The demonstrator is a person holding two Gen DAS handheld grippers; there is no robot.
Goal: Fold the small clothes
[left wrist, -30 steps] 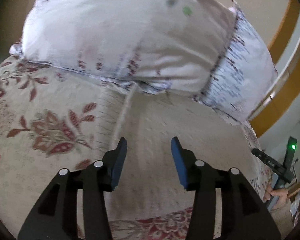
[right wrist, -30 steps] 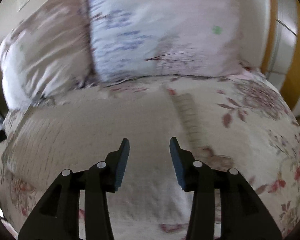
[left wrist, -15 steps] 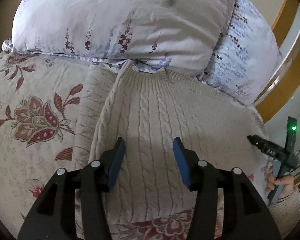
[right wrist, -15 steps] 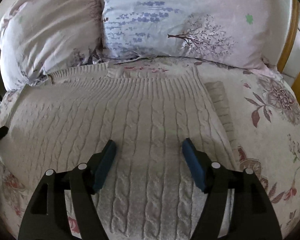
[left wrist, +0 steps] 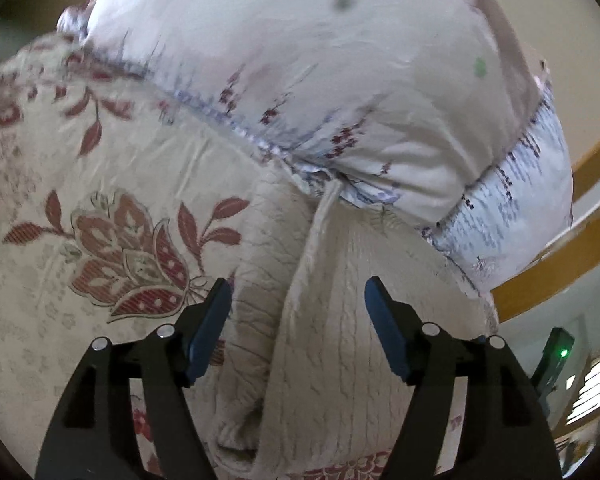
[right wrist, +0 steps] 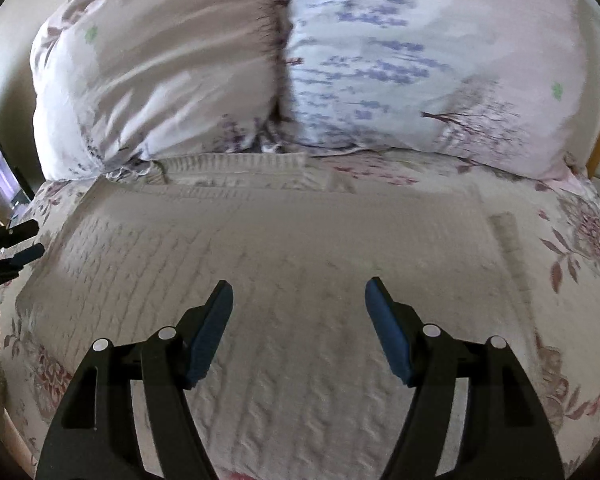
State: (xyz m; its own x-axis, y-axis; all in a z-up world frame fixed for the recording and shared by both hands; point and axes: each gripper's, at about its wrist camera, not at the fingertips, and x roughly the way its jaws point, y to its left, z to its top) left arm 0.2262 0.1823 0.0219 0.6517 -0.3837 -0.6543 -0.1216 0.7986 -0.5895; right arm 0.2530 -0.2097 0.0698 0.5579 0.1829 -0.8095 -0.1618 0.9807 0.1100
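Left gripper [left wrist: 298, 312] and right gripper [right wrist: 299, 314] both gape, apparently empty.

floral bedspread [left wrist: 112, 184], cream with dark red flowers and leaves. same bedspread [right wrist: 580, 264] on the right side in the right view, pattern blurred. two pillows side by side at the head: pale pink pillow [left wrist: 300, 64] with small red sprigs and a green spot, also seen as [right wrist: 156, 80]; lavender-print pillow [left wrist: 516, 216] touching it, also seen as [right wrist: 440, 72] with a tree motif. wooden headboard [left wrist: 572, 256] behind pillows. beige wall [left wrist: 580, 40] above. black device with green light [left wrist: 558, 354] at lower right edge, details unclear.
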